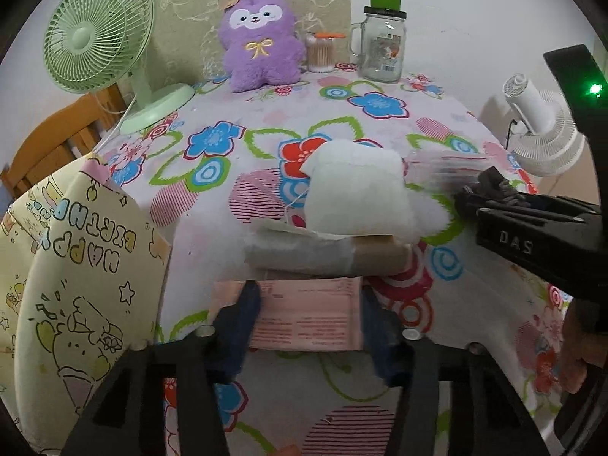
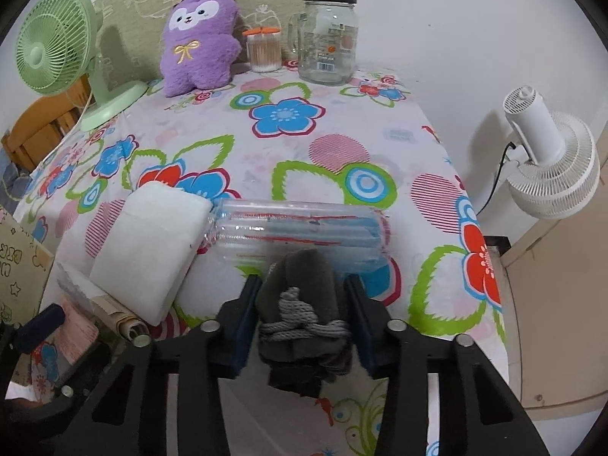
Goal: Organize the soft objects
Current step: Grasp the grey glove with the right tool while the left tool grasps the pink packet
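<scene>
My left gripper (image 1: 309,323) is shut on a flat pink packet (image 1: 307,319), its blue pads pressing on the two sides. Just beyond it lie a grey and beige roll (image 1: 315,254) and a white soft pad (image 1: 353,193). My right gripper (image 2: 304,315) is shut on a dark grey cloth bundle (image 2: 300,292) tied with a pale cord. A clear plastic pack (image 2: 300,231) with blue and red contents lies right behind the bundle, beside the white soft pad (image 2: 148,250). A purple plush toy (image 2: 199,38) sits at the back of the table.
A yellow birthday gift bag (image 1: 76,266) stands open at the table's left edge. At the back are a green fan (image 1: 98,38), a cotton swab tub (image 1: 321,53) and a glass jar mug (image 1: 382,49). A white fan (image 2: 551,159) stands off the table to the right.
</scene>
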`<state>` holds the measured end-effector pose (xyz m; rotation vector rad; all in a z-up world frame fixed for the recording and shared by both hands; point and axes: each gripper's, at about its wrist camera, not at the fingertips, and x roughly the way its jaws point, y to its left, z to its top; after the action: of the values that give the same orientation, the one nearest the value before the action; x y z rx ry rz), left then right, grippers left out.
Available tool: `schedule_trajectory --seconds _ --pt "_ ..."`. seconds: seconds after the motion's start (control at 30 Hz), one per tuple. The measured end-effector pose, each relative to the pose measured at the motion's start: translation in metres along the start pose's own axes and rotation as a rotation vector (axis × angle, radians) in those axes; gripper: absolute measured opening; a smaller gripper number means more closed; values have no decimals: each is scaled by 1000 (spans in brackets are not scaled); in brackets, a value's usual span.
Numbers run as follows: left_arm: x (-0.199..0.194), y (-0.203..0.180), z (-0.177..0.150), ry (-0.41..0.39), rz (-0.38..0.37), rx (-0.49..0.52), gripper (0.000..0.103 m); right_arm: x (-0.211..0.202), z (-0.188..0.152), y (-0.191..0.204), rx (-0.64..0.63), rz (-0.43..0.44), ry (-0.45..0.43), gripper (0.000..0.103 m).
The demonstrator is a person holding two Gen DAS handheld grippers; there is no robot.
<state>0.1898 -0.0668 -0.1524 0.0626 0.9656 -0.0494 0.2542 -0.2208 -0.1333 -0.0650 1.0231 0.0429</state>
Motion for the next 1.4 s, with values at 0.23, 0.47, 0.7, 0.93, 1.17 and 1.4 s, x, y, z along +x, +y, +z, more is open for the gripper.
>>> schedule_trajectory --seconds 0.23,0.47,0.7,0.93,1.17,1.4 --pt "-1 -6 1 16 32 36 94 -2 0 -1 13 15 0 43" --pt "10 13 -2 68 40 -84 103 -2 -1 -1 13 17 1 44" --pt "9 14 -6 53 16 -131 103 -2 0 0 16 22 -1 44" --pt "14 17 -3 60 -4 -99 95 -2 0 1 19 22 -1 44" --pt "8 8 -4 40 -14 -53 84 -4 0 1 26 38 -7 44" --pt "2 11 -2 33 -25 -47 82 -13 2 2 32 49 -28 43"
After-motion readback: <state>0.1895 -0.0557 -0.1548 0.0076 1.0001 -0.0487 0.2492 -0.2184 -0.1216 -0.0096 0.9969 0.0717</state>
